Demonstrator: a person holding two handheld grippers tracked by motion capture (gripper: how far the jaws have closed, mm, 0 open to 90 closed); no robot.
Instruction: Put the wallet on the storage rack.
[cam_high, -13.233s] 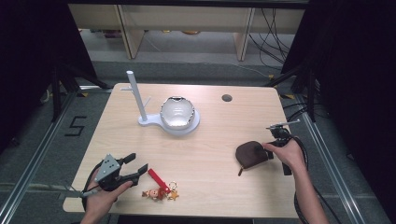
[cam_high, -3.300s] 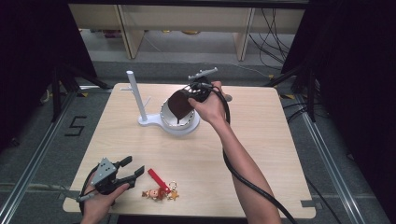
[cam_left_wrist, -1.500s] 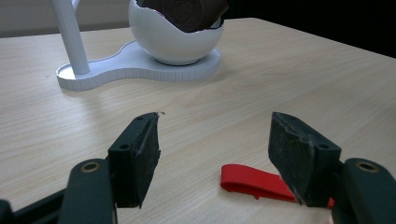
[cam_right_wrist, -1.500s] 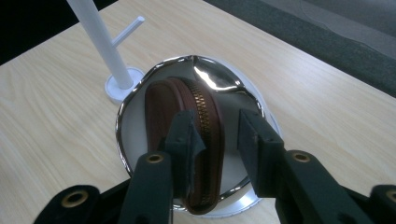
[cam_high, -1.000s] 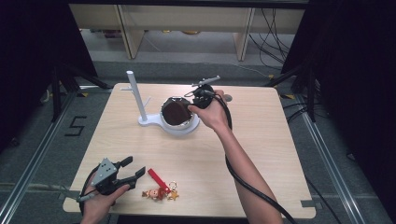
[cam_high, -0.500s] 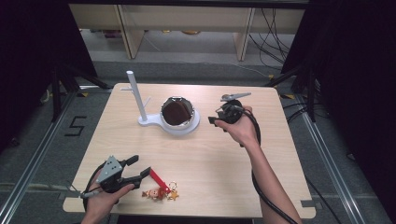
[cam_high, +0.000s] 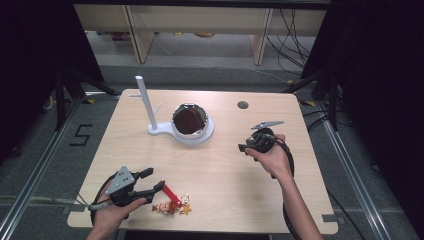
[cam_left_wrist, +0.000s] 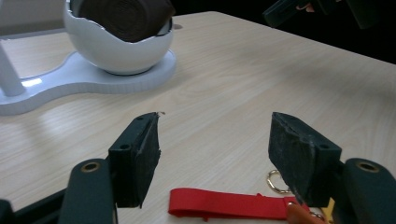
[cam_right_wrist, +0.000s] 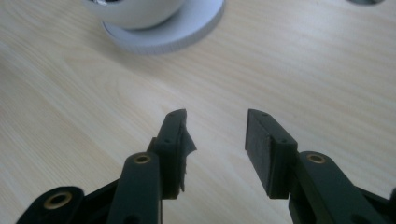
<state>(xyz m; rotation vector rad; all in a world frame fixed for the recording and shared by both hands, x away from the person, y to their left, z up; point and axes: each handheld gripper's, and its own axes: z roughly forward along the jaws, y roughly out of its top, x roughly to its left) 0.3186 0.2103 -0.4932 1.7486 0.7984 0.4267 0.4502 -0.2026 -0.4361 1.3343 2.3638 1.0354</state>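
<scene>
A brown leather pouch sits inside the white bowl of a stand at the table's middle back. My right gripper hovers over bare wood to the right of the bowl. It is open, its jaws have just been closing a little, and nothing is between them. My left gripper rests open at the near left. A key ring's red strap lies just before its jaws, untouched.
The stand has a white upright post left of the bowl. A small toy figure and a gold ring hang on the red strap near the front edge. A round hole marks the tabletop at the back right.
My right gripper has left the bowl and moved right and toward the near side, sinking closer to the table. The brown pouch stays in the bowl. The left gripper has kept still.
</scene>
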